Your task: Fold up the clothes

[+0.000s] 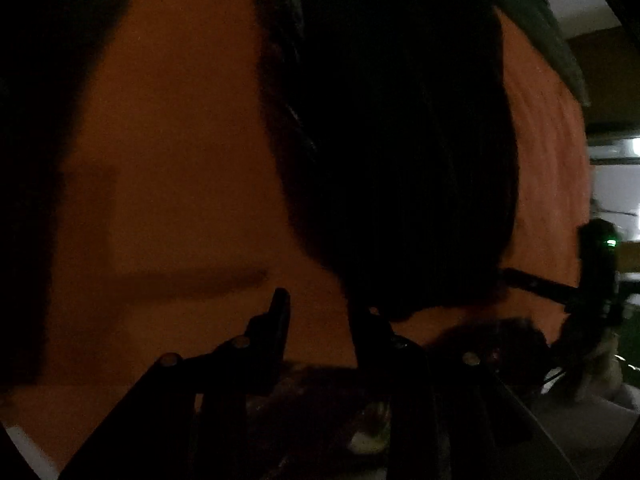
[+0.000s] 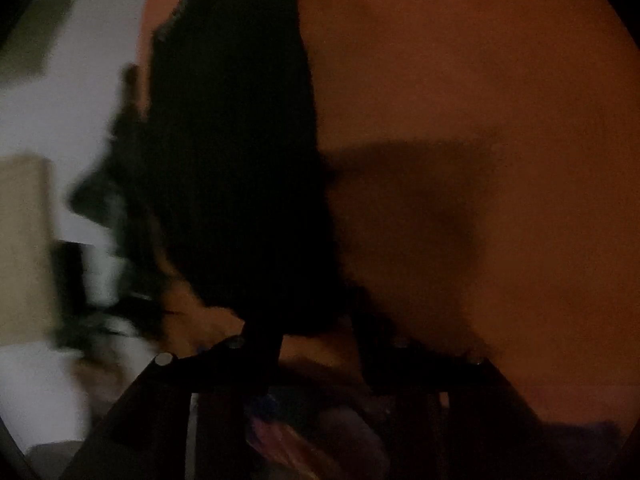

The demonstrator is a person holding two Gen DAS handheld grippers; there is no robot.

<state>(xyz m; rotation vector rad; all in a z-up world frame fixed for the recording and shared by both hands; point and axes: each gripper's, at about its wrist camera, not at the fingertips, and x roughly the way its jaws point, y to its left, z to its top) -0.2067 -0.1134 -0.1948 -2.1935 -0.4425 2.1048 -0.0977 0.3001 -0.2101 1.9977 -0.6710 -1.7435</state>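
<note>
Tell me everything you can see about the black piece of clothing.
The black garment looks like soft, dark fabric, too dim to show seams or type. It lies or hangs as a long shape over the orange surface. Its near end reaches the left gripper and the right gripper; whether either pinches it cannot be told.

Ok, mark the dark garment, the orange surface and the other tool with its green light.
Dark black garment (image 1: 392, 140), left wrist view: middle of the cloth.
Orange flat surface (image 1: 180, 140), left wrist view: bare part.
Right tool (image 1: 596, 276), left wrist view: black body below its green light.
</note>
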